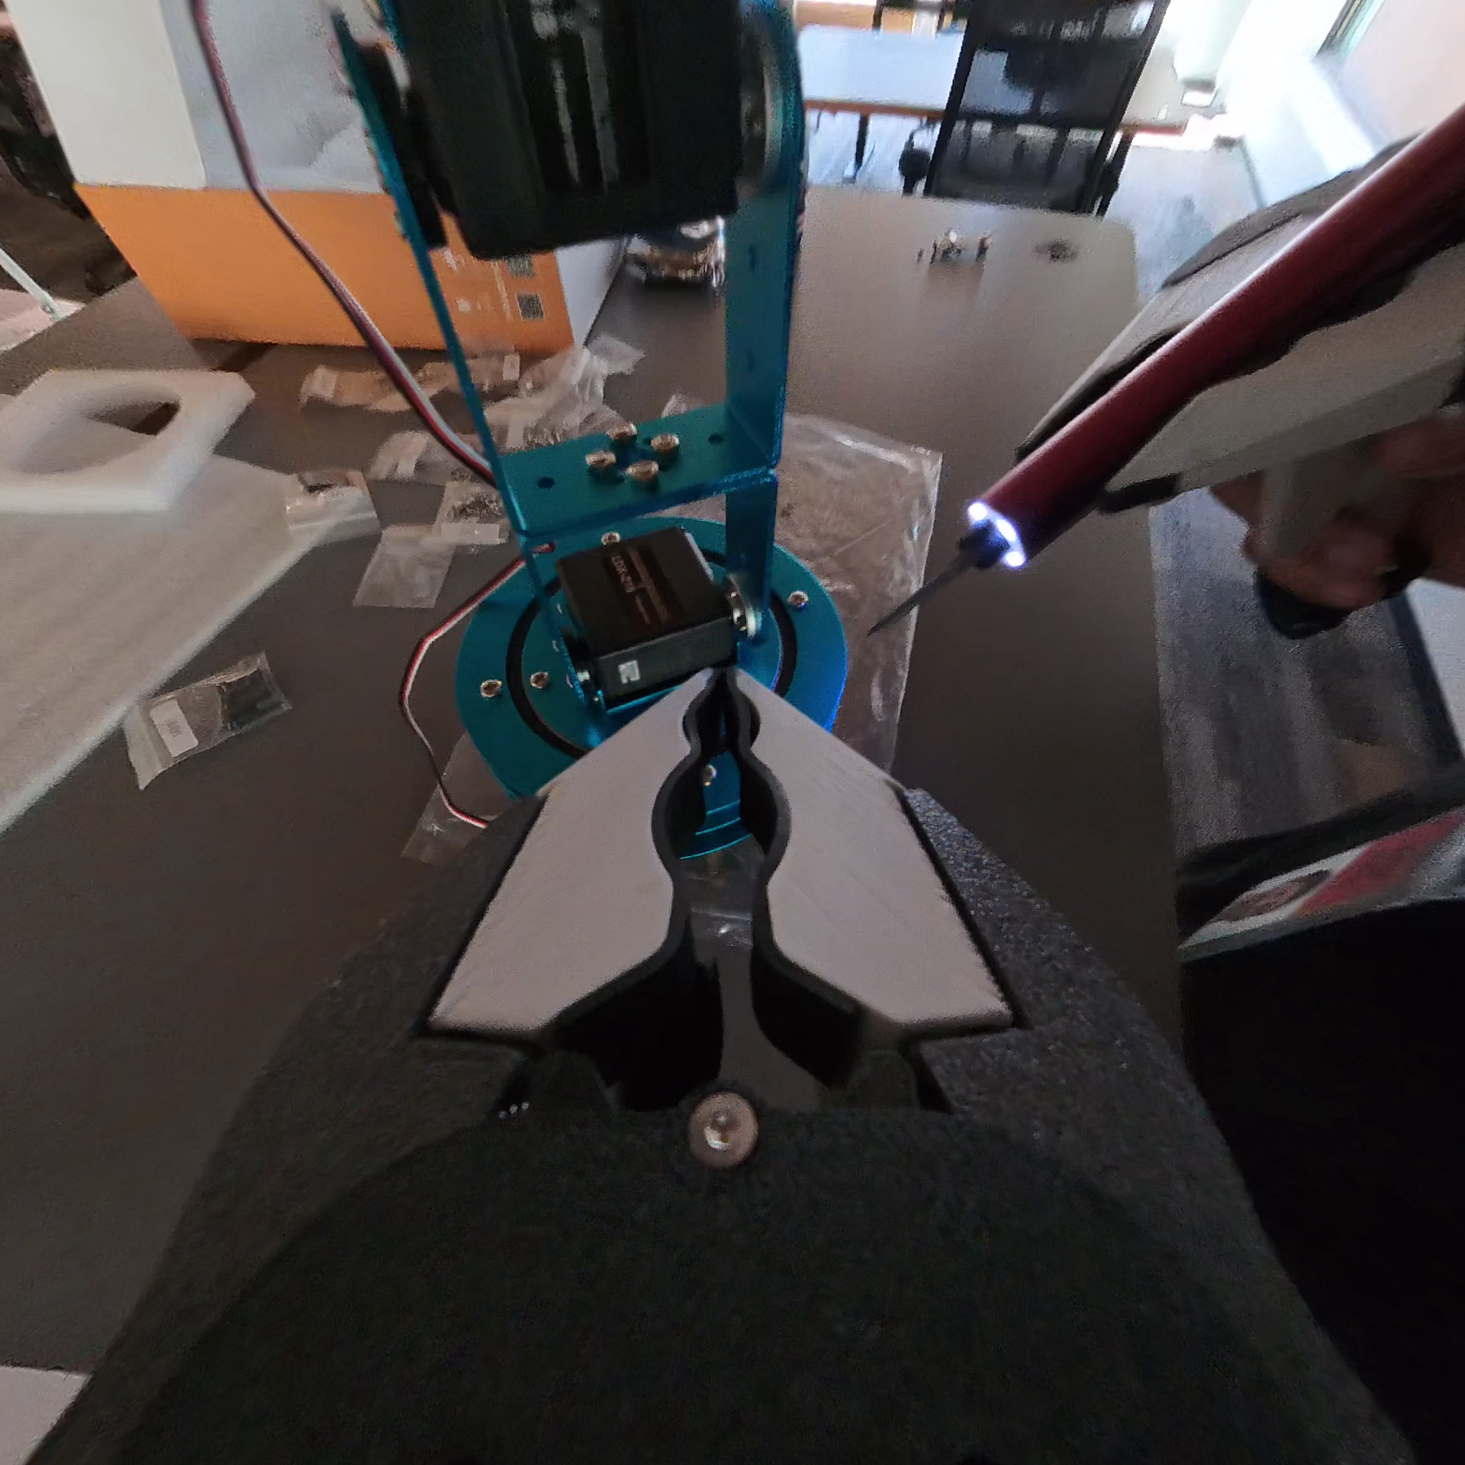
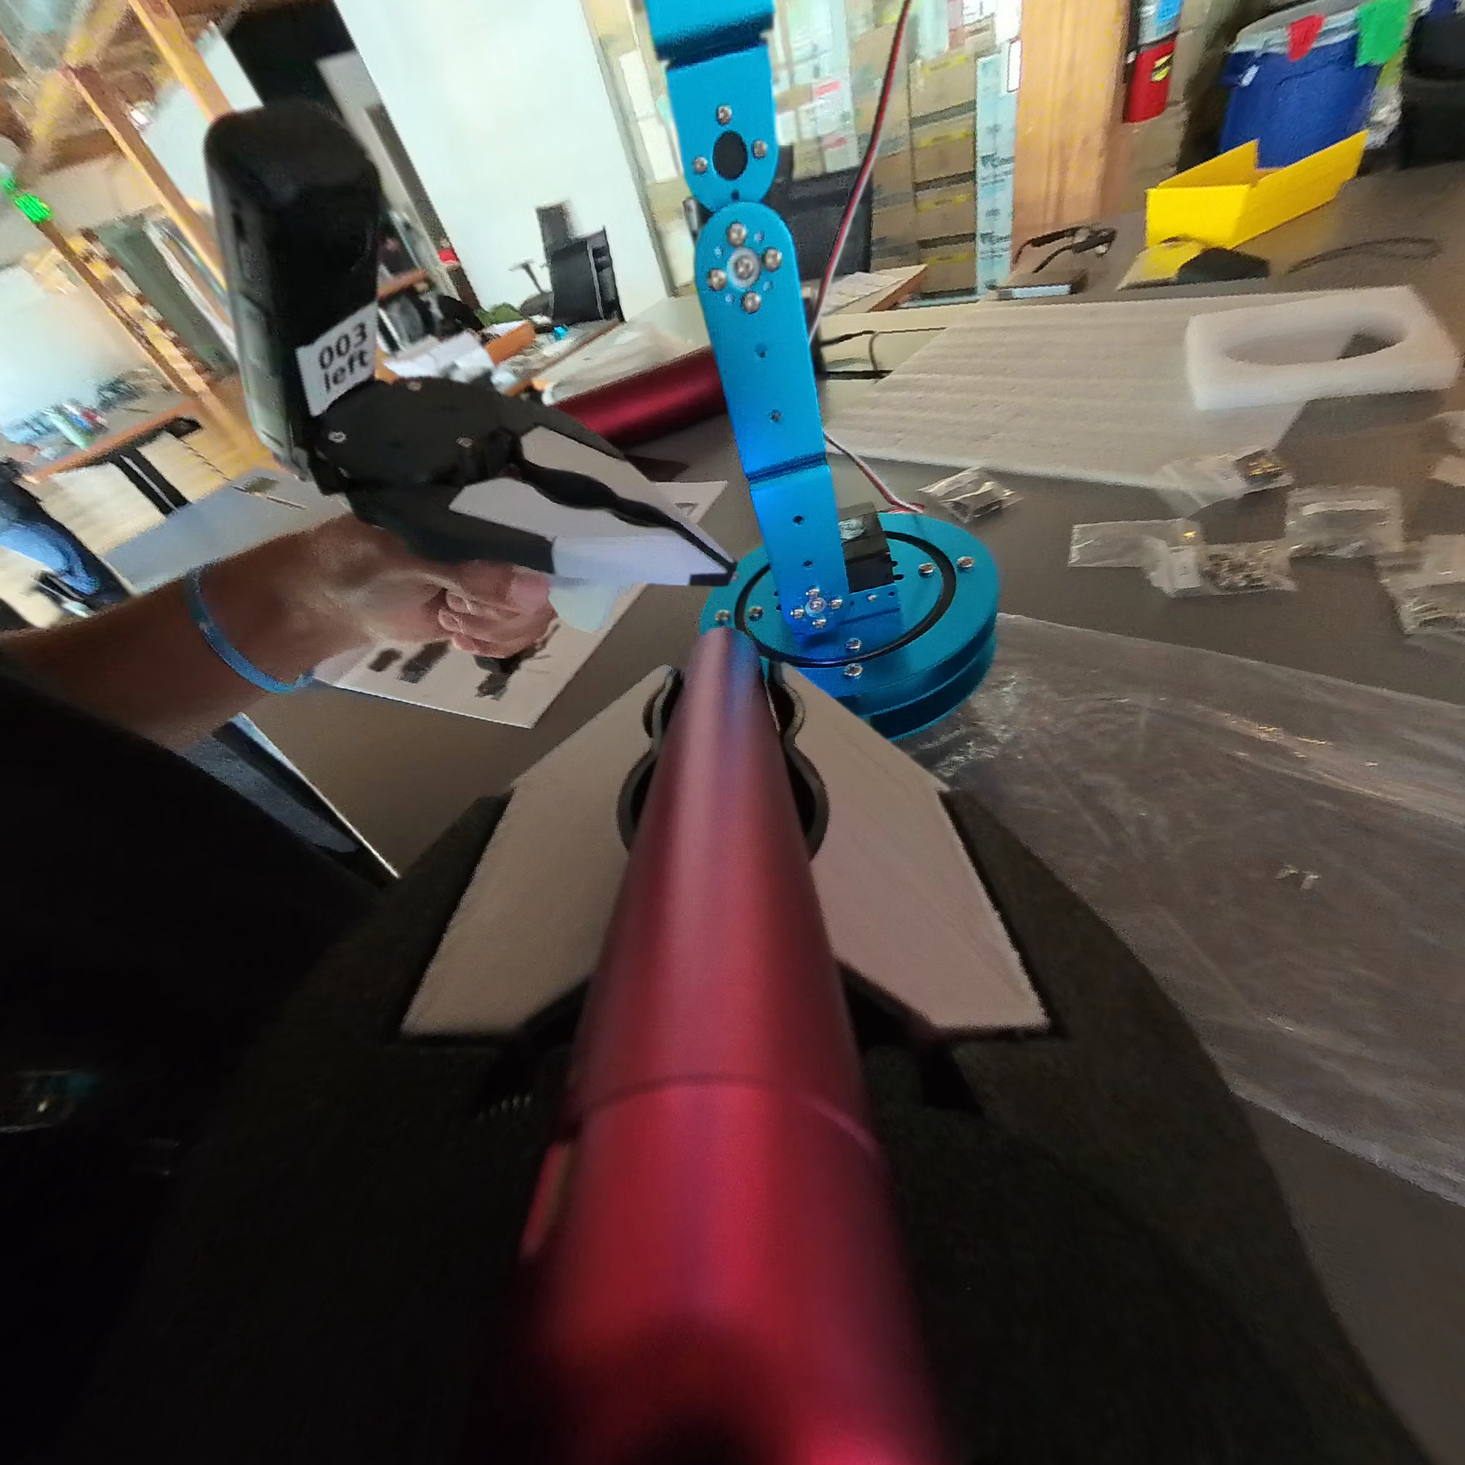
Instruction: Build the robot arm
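Left wrist view: left gripper (image 1: 721, 682) with jaws closed tip to tip, nothing clearly between them, tips at the round blue base (image 1: 816, 634) of a blue bracket arm (image 1: 745, 396) far from the table (image 1: 238, 912) edges, with a black servo (image 1: 642, 610) on that base. Right wrist view: right gripper (image 2: 725, 674) clamped around a red electric screwdriver (image 2: 713, 951), aimed at the same base (image 2: 943, 626); plastic sheet (image 2: 1229, 832) toward the right edge, white foam (image 2: 1308, 357) farther back.
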`<action>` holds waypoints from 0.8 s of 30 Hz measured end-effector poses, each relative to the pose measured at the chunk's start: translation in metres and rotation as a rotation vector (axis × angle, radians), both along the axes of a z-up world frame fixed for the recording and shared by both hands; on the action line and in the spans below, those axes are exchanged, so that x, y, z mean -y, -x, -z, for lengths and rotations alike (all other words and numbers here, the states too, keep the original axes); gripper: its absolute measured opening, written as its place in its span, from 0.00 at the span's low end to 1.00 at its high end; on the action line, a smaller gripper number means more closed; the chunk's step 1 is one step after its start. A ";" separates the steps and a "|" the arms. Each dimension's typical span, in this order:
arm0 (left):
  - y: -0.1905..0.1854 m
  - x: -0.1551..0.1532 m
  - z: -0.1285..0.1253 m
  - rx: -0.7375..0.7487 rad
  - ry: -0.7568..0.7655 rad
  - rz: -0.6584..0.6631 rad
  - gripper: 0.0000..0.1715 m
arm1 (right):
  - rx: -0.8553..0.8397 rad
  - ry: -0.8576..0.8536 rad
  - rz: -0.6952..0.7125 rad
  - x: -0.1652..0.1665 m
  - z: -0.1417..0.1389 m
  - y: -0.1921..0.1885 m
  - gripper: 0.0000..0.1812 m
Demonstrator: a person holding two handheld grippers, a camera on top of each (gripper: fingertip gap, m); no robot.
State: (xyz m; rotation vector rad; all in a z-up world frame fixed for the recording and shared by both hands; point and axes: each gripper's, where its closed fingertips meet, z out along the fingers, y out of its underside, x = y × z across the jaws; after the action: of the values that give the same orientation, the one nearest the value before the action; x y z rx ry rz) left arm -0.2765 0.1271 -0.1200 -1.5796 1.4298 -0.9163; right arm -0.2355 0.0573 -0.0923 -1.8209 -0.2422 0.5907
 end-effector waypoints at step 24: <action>0.013 0.019 -0.020 0.116 0.038 0.073 0.00 | -0.300 -0.011 -0.143 -0.024 -0.012 0.014 0.12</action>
State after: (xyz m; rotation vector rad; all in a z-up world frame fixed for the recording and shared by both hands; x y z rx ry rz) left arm -0.2892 0.1081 -0.0998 -1.4854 1.4032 -1.0661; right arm -0.2493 0.0813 -0.0808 -1.6870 -0.1722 0.9504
